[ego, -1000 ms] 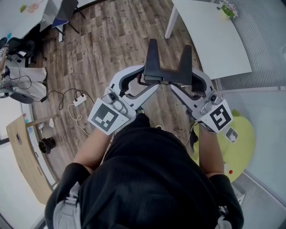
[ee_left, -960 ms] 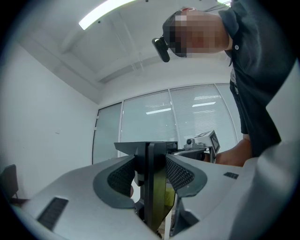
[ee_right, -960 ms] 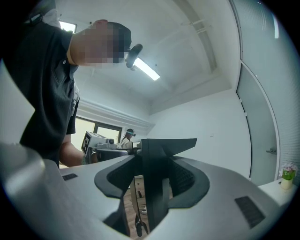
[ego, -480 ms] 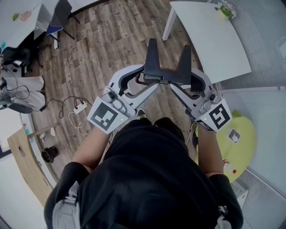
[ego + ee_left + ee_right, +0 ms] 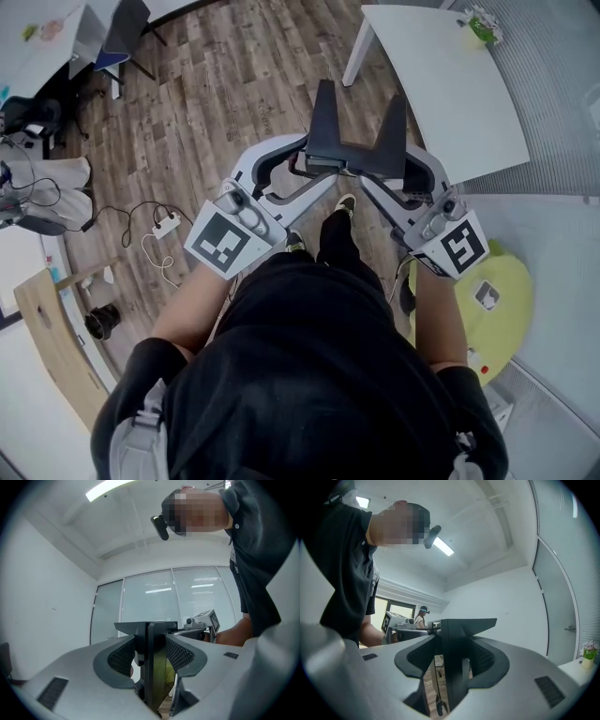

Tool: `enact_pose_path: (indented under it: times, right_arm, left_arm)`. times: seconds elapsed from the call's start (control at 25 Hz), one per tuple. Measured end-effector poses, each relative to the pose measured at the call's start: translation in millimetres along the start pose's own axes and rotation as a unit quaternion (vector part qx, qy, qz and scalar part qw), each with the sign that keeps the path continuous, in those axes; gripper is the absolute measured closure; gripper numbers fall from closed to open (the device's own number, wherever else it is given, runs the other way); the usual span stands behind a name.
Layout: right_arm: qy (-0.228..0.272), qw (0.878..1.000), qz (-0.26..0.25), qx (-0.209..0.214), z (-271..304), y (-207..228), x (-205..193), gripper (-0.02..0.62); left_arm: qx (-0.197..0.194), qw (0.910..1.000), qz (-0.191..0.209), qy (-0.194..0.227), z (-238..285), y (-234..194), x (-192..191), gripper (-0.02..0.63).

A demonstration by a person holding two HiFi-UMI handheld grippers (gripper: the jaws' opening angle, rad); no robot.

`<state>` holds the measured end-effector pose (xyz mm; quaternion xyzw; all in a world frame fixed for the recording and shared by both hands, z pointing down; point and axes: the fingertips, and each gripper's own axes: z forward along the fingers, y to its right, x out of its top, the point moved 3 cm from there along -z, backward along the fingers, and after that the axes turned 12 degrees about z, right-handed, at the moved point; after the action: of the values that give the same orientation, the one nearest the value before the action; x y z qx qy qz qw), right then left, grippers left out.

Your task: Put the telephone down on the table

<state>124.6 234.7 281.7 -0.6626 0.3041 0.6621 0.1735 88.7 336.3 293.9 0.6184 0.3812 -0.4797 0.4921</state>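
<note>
Wood-plank floor (image 5: pixel 225 84) fills the head view beneath the dark, angular telephone (image 5: pixel 354 141), which hangs in the air in front of the person's body, well short of the white table (image 5: pixel 450 94) ahead and to the right. The left gripper (image 5: pixel 302 171) clamps one end of it and the right gripper (image 5: pixel 405 176) the other. Each gripper view shows ribbed pads pressed against a black panel. A shoe (image 5: pixel 346 203) shows just below the load. The step in hand looks like the carry toward the table. From here, both grippers would need to bring the telephone over the tabletop, lower it level until it rests, then release together.
</note>
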Motion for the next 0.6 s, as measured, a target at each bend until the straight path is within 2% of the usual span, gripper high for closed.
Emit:
enact_pose_path:
  times: [0.24, 0.4, 0.6]
  right_arm:
    - [0.001, 1.000, -0.003, 0.019, 2.4, 7.1, 1.7, 0.370]
    - [0.001, 1.000, -0.001, 0.028, 17.0, 62.4, 18.4, 0.368]
    - [0.002, 0.999, 0.003, 0.039, 19.6, 101.1, 27.4, 0.369]
  left_arm:
    - [0.014, 0.9999, 0.006, 0.002, 4.3, -5.6, 2.9, 0.399]
    - [0.024, 0.9997, 0.006, -0.008, 47.9, -41.3, -1.6, 0.399]
    - [0.034, 0.9993, 0.005, -0.014, 81.4, -59.3, -4.8, 0.399]
